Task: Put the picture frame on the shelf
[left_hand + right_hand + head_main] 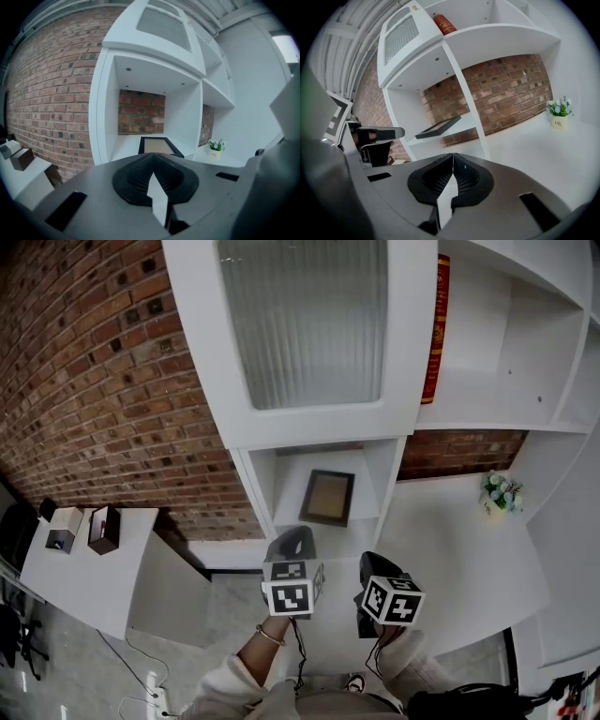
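The dark picture frame (327, 497) with a tan inside lies flat on the white shelf (297, 486), in the narrow compartment under the cabinet door. In the left gripper view the picture frame (158, 146) lies just beyond my left gripper (152, 154), which is shut and holds nothing. My left gripper (298, 534) hovers in front of the compartment, a little short of the frame. To its right my right gripper (368, 561) is also shut and empty. In the right gripper view the picture frame (438, 127) is off to the left of my right gripper (453, 155).
A small pot of flowers (500, 493) stands on the wide white ledge at the right. A red book (435, 329) stands on the shelf above. A ribbed-glass cabinet door (305, 320) hangs over the compartment. Two small boxes (103, 529) sit on a white side table at left, by the brick wall.
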Demonstrator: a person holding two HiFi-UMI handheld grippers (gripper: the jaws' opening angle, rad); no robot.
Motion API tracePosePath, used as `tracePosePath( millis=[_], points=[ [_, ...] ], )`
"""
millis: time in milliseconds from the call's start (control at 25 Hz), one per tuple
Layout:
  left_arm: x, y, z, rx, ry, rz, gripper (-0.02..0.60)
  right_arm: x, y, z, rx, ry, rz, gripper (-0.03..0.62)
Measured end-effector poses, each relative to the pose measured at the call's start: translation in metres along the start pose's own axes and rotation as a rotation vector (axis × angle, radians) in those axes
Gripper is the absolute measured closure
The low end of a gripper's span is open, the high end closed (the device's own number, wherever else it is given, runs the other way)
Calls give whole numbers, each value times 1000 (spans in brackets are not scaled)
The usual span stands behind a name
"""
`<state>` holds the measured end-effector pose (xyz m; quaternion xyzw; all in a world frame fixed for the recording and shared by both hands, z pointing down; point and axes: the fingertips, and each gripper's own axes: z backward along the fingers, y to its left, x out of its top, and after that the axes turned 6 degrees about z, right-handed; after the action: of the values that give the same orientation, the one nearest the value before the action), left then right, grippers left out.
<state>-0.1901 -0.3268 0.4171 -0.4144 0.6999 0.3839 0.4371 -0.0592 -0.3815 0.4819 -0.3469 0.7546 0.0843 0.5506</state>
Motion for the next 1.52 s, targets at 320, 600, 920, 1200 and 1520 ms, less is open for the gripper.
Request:
tracePosePath(
  millis=[320, 600, 920, 1200, 1520],
  points=[
    [-44, -2, 41, -57, 59, 7, 574, -25, 28, 24, -13, 6, -4, 569],
    [-70, 10, 69, -103, 99, 25, 575, -40, 59, 42, -46, 4, 12, 569],
    [-91, 11, 92, -224, 117, -7, 575, -64, 71, 75, -170, -18, 4, 569],
    [-102, 3, 97, -230, 138, 31, 575, -79, 71, 87, -158, 11, 0, 569],
    [-95, 2, 96, -184, 116, 45, 575, -45, 62, 87, -158, -35, 89, 571]
  ],
)
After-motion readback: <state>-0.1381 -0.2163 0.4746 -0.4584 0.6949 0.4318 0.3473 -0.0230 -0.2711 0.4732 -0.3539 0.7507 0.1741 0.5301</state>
